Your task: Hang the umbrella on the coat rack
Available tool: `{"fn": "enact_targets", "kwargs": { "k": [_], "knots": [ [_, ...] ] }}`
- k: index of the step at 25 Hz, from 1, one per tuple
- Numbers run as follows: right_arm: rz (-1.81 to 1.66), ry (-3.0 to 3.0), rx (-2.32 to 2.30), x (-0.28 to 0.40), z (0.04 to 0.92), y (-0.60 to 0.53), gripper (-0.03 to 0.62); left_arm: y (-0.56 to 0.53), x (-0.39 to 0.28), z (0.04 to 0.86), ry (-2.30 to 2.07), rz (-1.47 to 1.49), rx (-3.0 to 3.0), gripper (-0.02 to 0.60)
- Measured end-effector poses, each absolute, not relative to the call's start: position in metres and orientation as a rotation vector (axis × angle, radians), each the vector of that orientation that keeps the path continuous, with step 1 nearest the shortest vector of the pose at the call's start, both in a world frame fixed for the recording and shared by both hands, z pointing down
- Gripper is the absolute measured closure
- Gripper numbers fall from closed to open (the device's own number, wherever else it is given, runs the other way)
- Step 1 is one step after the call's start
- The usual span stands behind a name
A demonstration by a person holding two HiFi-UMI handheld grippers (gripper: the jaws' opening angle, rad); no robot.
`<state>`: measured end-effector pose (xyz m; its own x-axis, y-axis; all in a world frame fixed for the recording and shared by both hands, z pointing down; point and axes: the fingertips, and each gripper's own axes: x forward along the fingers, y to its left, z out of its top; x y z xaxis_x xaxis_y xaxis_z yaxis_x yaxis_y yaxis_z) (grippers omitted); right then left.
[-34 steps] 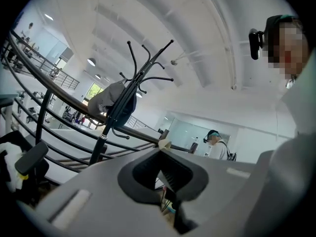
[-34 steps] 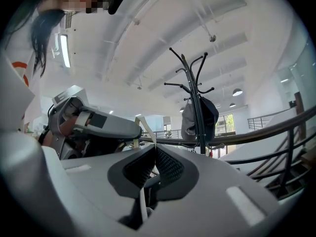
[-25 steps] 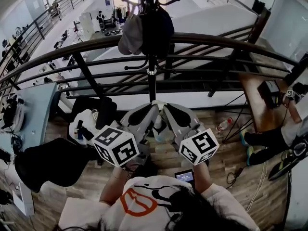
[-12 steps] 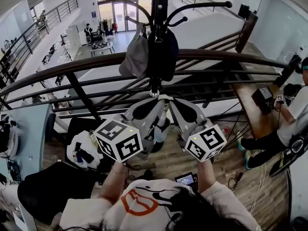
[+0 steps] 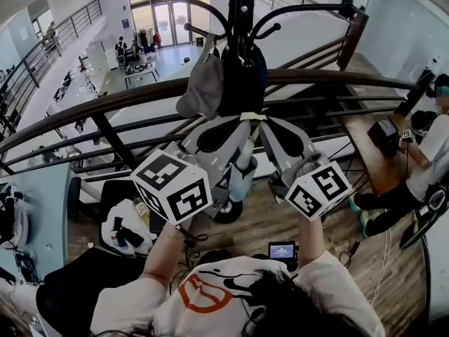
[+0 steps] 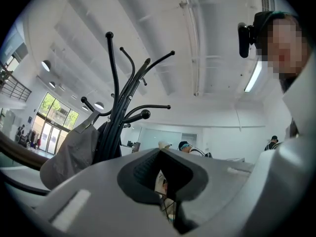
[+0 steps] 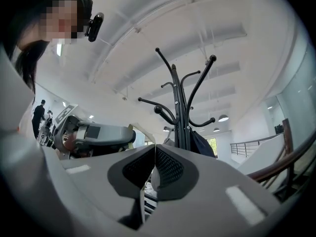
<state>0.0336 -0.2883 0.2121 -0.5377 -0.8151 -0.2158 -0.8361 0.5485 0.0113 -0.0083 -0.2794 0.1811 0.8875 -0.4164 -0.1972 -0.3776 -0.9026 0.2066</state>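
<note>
Umbrella [image 5: 240, 177] is seen hanging free below the two raised tools, in front of the railing [image 5: 105, 100] and just under the loaded hooks of the coat rack [image 5: 242, 5]. It is not on any hook. It is carried by its pale strap [image 5: 251, 116], which is stretched between the two tool tips.

Left tool [image 5: 238, 120]: jaws are pressed together on the strap's left end in the head view. In the left gripper view the tool [image 6: 159, 153] is seen closed down to a narrow slit with something pale in it; strap or umbrella body cannot be told there.

Right tool [image 5: 265, 120]: jaws are pinched on the strap's right end. In the right gripper view the tool [image 7: 155, 148] is closed on a thin pale strip of strap [image 7: 146, 181] running down between the pads.

Both tools are tilted up and inward, tips near each other and just below the rack's hanging items. A grey cap [image 5: 202, 83] and a dark bag [image 5: 244, 76] are hung on the rack, touching each other. Rack hooks [image 6: 116, 117] are seen up and to the left of the left tool, and above the right tool [image 7: 181, 117].
</note>
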Motion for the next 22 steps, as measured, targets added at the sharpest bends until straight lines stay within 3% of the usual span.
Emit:
{"fn": "enact_targets", "kwargs": {
  "k": [22],
  "knots": [
    [0.304, 2.628, -1.211, 0.03, 0.139, -0.329, 0.568, -0.319, -0.018, 0.113, -0.899, -0.443, 2.953, 0.58]
  ]
}}
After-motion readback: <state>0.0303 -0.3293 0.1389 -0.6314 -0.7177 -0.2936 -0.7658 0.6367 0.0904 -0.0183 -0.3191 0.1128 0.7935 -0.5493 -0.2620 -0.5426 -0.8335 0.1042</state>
